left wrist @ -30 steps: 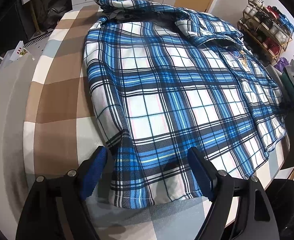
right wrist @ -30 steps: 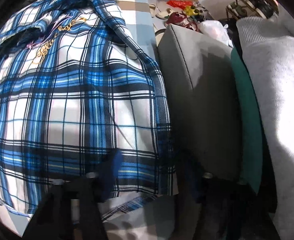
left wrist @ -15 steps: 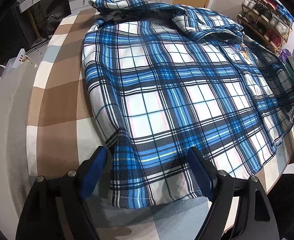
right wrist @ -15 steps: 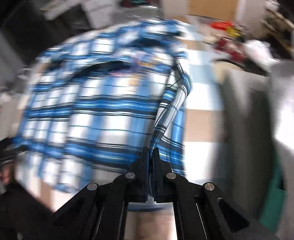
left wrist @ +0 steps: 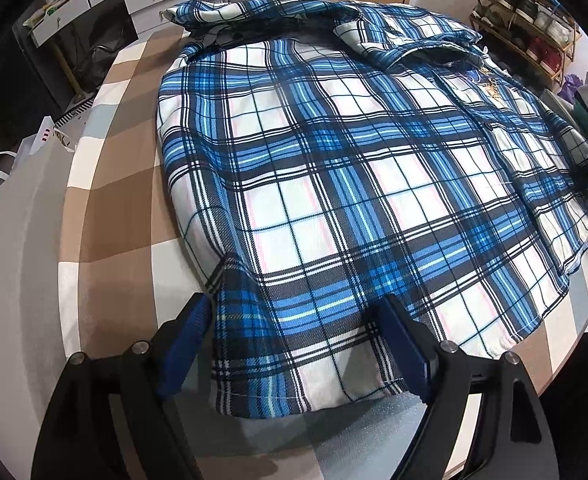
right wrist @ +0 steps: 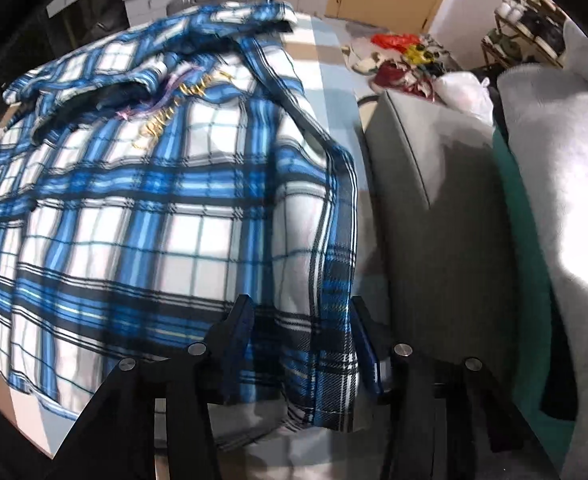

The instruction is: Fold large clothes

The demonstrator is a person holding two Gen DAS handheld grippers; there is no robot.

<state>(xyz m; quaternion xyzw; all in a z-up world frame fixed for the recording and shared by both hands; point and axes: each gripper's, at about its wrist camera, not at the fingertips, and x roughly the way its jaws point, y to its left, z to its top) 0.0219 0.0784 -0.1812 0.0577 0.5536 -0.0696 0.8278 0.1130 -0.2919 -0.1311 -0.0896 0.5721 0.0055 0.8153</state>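
The plaid shirt (left wrist: 334, 184) lies spread flat on the checked table (left wrist: 105, 216), soft, light and floppy, best pinched at its hem corners, where the left gripper (left wrist: 294, 344) and right gripper (right wrist: 300, 340) both straddle fabric with fingers apart.

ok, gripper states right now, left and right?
Left gripper: open, fingers straddling the hem of the blue-and-white plaid shirt.
Right gripper: open, straddling the shirt's side edge.
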